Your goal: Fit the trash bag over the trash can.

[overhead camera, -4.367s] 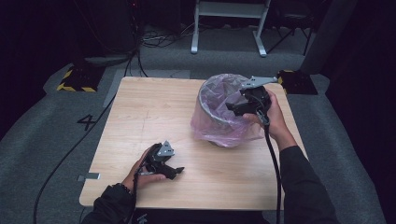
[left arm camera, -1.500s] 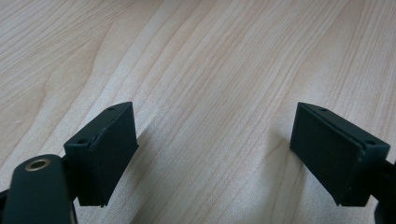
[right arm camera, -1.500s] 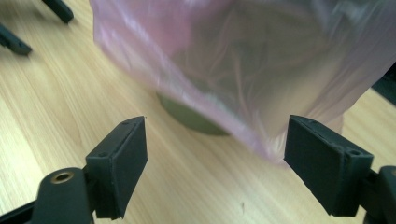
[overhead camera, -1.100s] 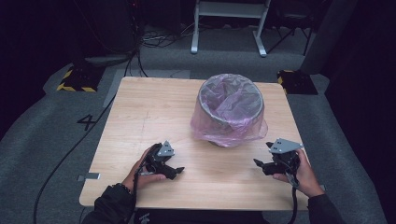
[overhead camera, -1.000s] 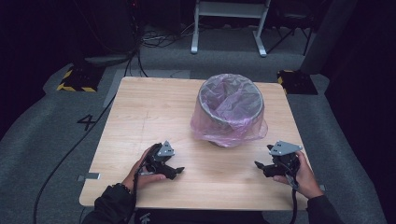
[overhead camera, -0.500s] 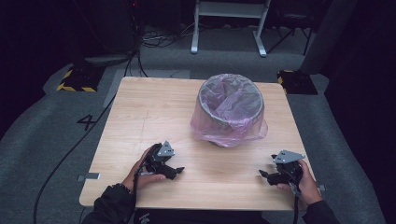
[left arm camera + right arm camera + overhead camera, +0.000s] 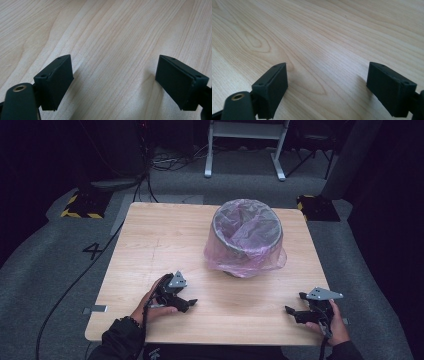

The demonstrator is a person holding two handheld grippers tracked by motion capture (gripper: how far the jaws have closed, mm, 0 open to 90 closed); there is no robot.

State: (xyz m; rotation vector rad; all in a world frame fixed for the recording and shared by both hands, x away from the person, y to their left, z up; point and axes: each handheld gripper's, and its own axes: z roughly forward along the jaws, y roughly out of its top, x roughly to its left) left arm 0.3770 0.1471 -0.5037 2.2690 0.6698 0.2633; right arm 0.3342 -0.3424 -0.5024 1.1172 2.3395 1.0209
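The bin [image 7: 248, 236] stands upright at centre frame, mouth up, its pink liner [image 7: 245, 257] draped over. The left gripper [image 7: 186, 304] and right gripper [image 7: 292, 312], lower frame, both spread, hold nothing.

A light wooden table [image 7: 165, 235] stands on grey carpet [image 7: 45, 280]. Off its left edge a "4" [image 7: 93, 251] marks the floor, crossed by a black cable [image 7: 75, 285]. A yellow-and-black striped block [image 7: 80, 206] sits near the far left corner, and white stand legs [image 7: 245, 145] rise beyond the far edge.
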